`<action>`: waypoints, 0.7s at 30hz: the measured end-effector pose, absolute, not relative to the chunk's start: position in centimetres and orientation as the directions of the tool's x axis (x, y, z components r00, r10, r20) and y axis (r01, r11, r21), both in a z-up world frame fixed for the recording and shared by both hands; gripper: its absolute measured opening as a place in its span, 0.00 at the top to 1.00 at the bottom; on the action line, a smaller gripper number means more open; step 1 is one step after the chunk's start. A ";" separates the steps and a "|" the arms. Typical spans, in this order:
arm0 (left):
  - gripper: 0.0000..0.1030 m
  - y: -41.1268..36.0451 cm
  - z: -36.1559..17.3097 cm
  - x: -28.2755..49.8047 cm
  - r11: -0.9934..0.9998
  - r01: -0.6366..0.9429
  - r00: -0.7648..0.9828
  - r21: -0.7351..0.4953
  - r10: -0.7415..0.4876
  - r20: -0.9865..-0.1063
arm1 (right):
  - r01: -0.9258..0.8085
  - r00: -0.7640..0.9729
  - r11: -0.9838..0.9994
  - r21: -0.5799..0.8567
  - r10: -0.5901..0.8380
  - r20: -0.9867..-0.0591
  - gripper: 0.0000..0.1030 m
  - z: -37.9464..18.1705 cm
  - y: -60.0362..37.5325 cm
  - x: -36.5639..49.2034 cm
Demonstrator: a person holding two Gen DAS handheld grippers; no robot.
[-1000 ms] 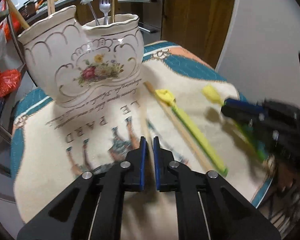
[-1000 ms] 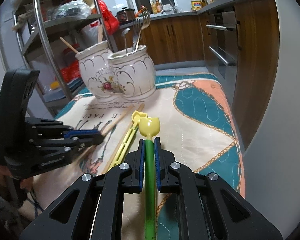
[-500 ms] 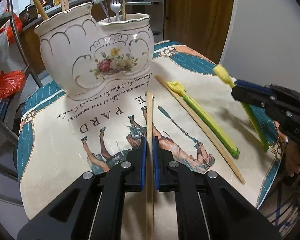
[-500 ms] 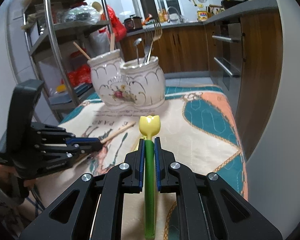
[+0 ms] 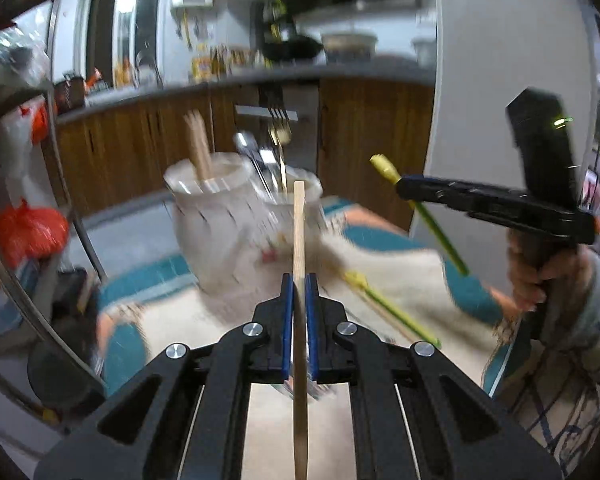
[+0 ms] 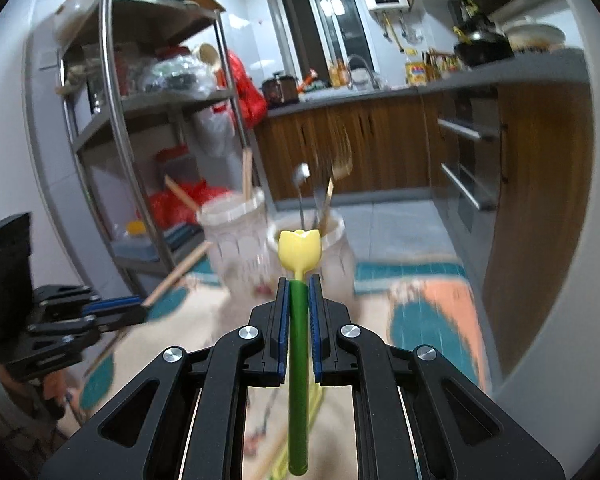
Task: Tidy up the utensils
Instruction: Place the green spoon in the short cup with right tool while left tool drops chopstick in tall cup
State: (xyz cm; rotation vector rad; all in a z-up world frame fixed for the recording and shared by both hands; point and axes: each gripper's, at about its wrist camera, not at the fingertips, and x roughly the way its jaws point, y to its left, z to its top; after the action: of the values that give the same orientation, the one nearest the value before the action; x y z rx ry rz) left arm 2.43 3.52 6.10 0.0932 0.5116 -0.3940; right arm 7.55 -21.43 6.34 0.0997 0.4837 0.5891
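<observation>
My left gripper (image 5: 299, 280) is shut on a wooden chopstick (image 5: 299, 232) and holds it in the air, pointing toward the white double ceramic holder (image 5: 228, 220). My right gripper (image 6: 299, 282) is shut on a green utensil with a yellow tulip head (image 6: 299, 250), raised in front of the holder (image 6: 240, 236). The holder's left cup holds chopsticks (image 5: 198, 148); its right cup holds a spoon and forks (image 6: 332, 188). Another green-and-yellow utensil (image 5: 388, 308) and a chopstick lie on the printed cloth (image 5: 400, 272).
A metal shelf rack (image 6: 116, 120) with bags and jars stands left of the table. Wooden kitchen cabinets (image 6: 380, 148) and an oven front are behind. A white wall (image 5: 500, 80) is at the right.
Both grippers rose off the cloth with their utensils. The left one lifted the chopstick; the right one lifted the tulip utensil higher. Both views tilted up toward the holder.
</observation>
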 end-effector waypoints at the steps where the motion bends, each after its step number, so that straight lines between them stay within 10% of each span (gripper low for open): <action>1: 0.94 4.3 7.0 2.3 0.925 0.380 0.816 -0.017 -0.344 -0.464 | -0.515 0.724 0.827 0.225 0.560 -0.403 0.90 6.9 -21.0 8.3; 21: 0.94 10.0 12.4 18.1 0.912 0.316 0.926 -0.263 -0.356 -0.122 | -0.477 0.810 0.826 0.300 0.546 -0.213 0.90 9.3 -16.4 20.4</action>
State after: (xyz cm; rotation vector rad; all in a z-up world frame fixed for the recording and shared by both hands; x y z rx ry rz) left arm 18.15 10.01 12.41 -0.2419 0.1695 -0.3482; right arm 20.44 -16.41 9.26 0.2380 0.2985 0.5520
